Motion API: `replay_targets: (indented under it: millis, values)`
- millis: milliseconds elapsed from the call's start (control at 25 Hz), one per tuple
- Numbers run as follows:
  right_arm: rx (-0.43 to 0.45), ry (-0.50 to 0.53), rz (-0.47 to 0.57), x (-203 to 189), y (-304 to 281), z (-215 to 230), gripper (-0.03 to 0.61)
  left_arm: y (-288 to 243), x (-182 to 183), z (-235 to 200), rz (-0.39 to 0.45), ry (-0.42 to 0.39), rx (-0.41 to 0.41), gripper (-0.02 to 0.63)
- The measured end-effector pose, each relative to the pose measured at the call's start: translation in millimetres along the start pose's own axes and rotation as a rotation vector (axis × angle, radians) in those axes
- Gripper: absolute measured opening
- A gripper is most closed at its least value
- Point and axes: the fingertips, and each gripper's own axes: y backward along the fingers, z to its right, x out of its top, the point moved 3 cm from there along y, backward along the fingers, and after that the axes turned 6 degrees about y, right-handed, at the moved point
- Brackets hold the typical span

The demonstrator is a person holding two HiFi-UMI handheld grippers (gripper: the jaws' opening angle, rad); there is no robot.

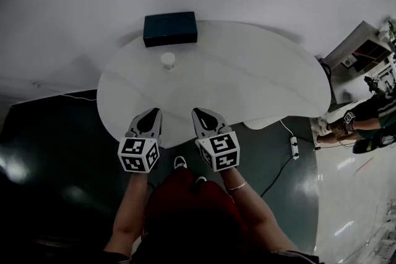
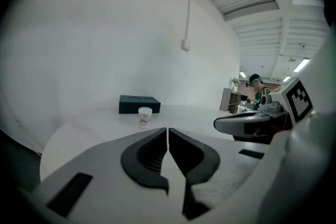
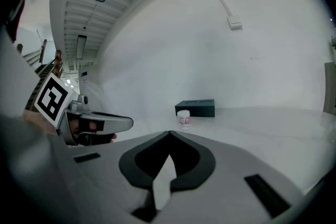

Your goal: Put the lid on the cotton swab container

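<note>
A: Where's the cotton swab container?
B: On the table, at 12 o'clock from the left gripper and right gripper, well apart.
A: Jaws?
B: Both pairs closed, nothing between them.

Right gripper – jaws together, nothing between them. Small white cotton swab container upright toward the far edge of the white table, dark box just behind it. Left gripper – alongside at left.

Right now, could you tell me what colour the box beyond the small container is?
The box is dark navy, clearest in the head view.
</note>
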Motion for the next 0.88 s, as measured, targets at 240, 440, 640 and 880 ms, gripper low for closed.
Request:
replay_targets:
  millis: [240,440,640,880]
  values:
    - [0.019,0.015,0.008,-7,28,-13,0.014,29,-13,20,0.009,-0.010,0.033,0.026]
    - [0.028,0.010,0.008,-8,44,-17,0.014,45,-15,33,0.017,-0.022,0.051,0.026]
    - [0.035,0.008,0.025,-9,60,-21,0.014,59,-20,43,0.028,-0.021,0.062,0.026]
    - [0.026,0.003,0.036,-12,75,-22,0.014,70,-25,55,0.036,-0.028,0.058,0.026]
